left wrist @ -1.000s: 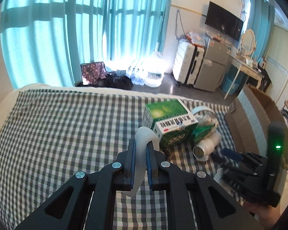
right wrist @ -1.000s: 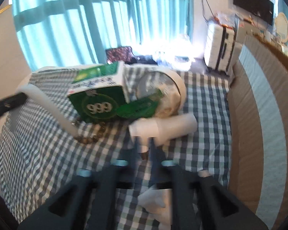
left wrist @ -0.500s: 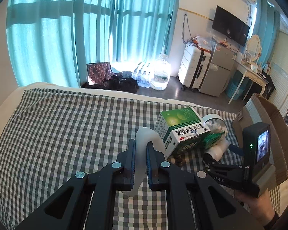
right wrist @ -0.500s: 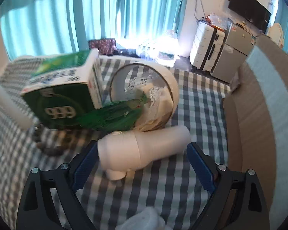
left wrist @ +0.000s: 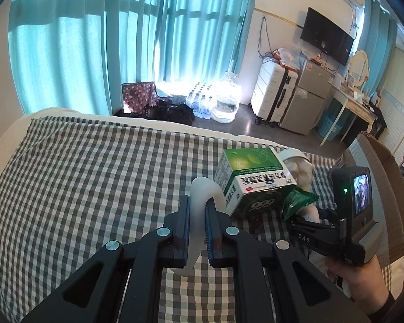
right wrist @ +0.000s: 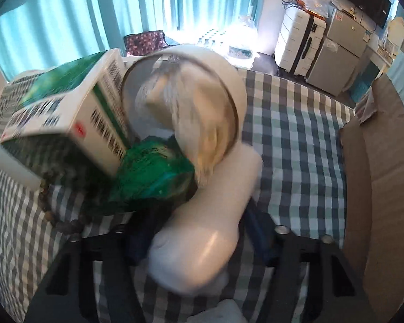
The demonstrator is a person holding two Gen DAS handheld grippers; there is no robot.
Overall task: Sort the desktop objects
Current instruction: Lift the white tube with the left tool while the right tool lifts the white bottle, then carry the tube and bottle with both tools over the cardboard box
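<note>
My left gripper [left wrist: 197,216] is shut on a curved white translucent piece [left wrist: 202,188], held above the checked cloth. Just right of it lies a green and white medicine box [left wrist: 251,181] [right wrist: 67,118], leaning on a round white tub [right wrist: 202,102] with a green packet [right wrist: 153,180] in front. A string of dark beads [right wrist: 64,223] lies under the box. My right gripper [right wrist: 199,231] is open, its jaws on either side of a white bottle [right wrist: 212,223] lying on the cloth. The right gripper's body [left wrist: 344,215] also shows in the left wrist view.
A cardboard box [right wrist: 382,188] stands at the right edge of the checked cloth [left wrist: 94,175]. Crumpled white tissue [right wrist: 223,312] lies under the right gripper. Beyond the table are curtains, a suitcase [left wrist: 271,91] and water bottles on the floor.
My right gripper opened and moved forward until its jaws came around the white bottle. My left gripper kept hold of the white piece and rose slightly.
</note>
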